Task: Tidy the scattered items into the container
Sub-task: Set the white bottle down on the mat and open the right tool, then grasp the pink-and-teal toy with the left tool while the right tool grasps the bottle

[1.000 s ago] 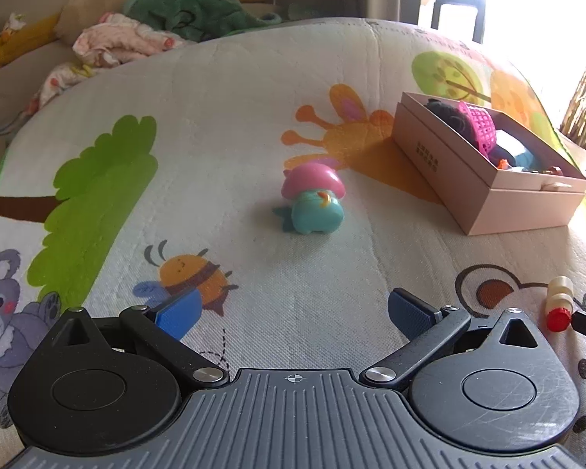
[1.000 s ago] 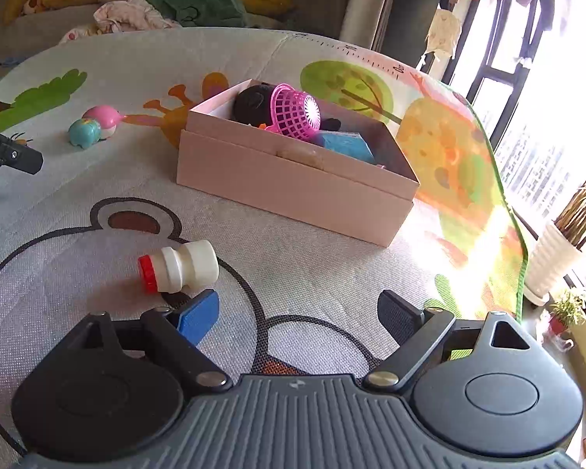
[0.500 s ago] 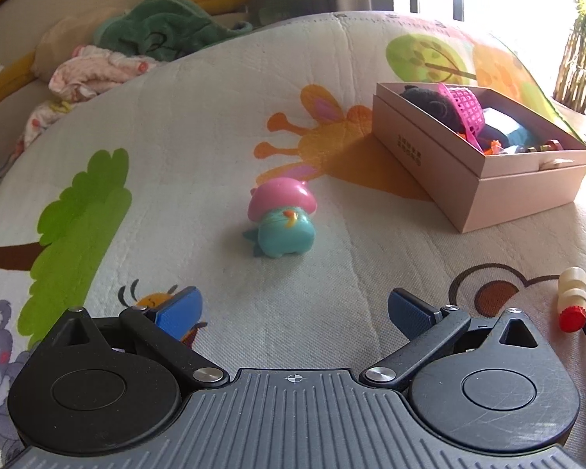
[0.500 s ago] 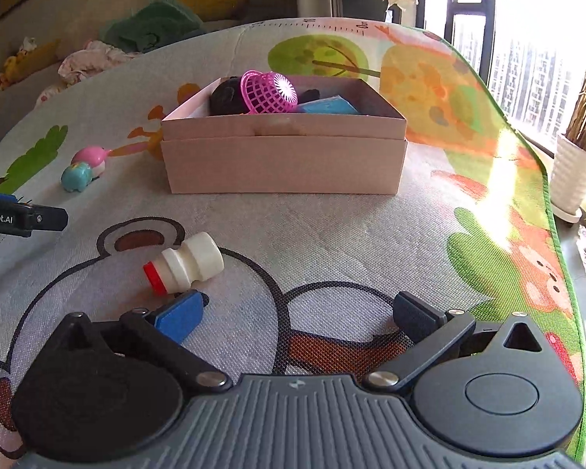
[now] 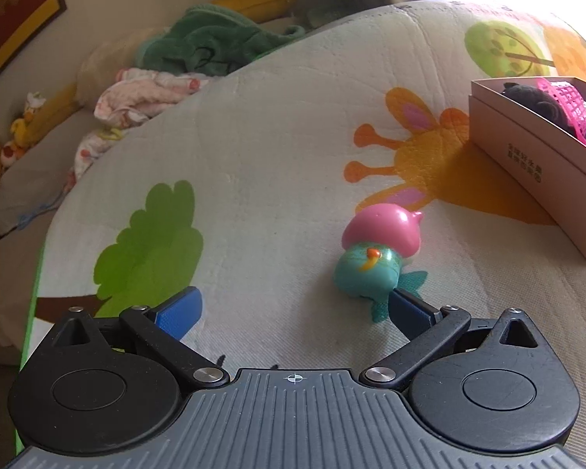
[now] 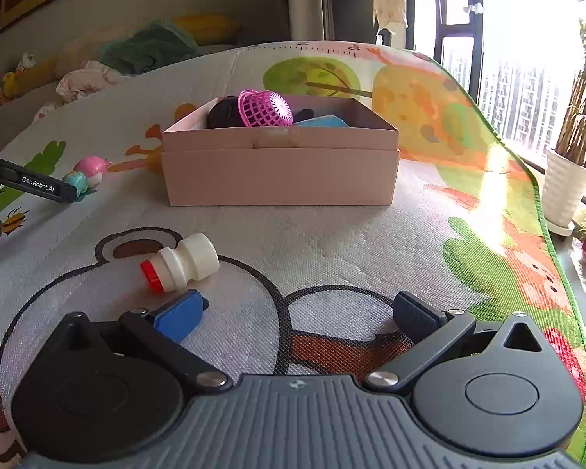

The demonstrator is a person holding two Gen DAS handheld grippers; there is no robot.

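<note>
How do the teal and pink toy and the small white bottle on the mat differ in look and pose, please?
The teal and pink toy is rounded and brightly coloured, with a pink cap; the white bottle is plain white and cylindrical, with a red cap. The toy sits just ahead of the open left gripper; the bottle lies on its side by the open right gripper. Both rest on the play mat, outside the pink box.

The left gripper (image 5: 293, 308) tilts downward with its jaws spread wide, blue-padded fingers (image 5: 177, 306) well apart and nothing pinched between them. The right gripper (image 6: 299, 312) also angles downward, its jaws standing at their widest and empty, one blue pad (image 6: 179, 314) lit and the other in shadow
</note>
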